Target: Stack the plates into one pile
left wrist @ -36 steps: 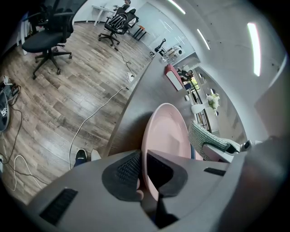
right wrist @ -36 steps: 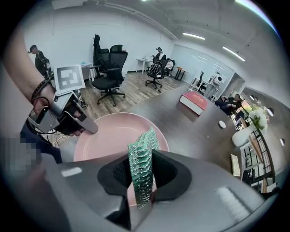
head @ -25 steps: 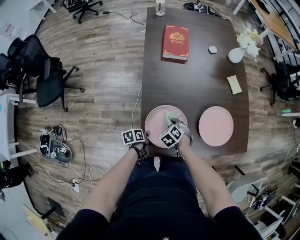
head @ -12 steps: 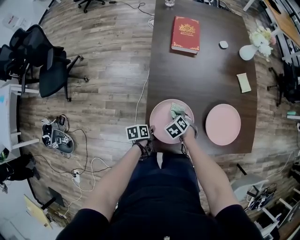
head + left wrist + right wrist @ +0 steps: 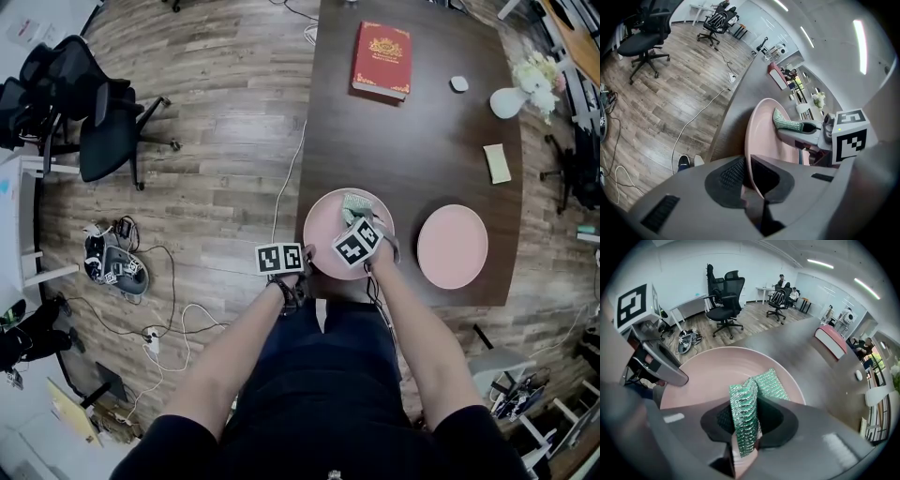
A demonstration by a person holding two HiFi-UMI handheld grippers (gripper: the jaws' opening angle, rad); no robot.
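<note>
The near plate [image 5: 328, 223] lies on the dark worktop [image 5: 412, 141] by the edge closest to the person. Both tools are at it. The left hand-held gripper [image 5: 749, 161] is at the plate's near-left rim. Its jaws stand narrow with the rim between them, one pad under the rim and one on top. They have just opened a touch, yet they grip the rim. The right hand-held gripper [image 5: 747, 423] reaches over the plate's middle from the near side. Its jaws stand wide and hold a green scrub pad [image 5: 749, 408], which is folded and stands on edge between them. The pad's far end rests on the plate's face.

Only the head view takes in the second plate [image 5: 453, 246]. It lies flat to the right on the same worktop, well apart from the near plate and from both tools. Farther back that view also shows a red book [image 5: 382, 60], a white vase [image 5: 507, 101] with flowers and a yellow notepad [image 5: 497, 163].

The left gripper view shows what the head view hides under the marker cubes, namely the thin pink rim caught between the pads. The right gripper view shows the fold in the scrub pad and the left tool at the plate's left rim.
</note>
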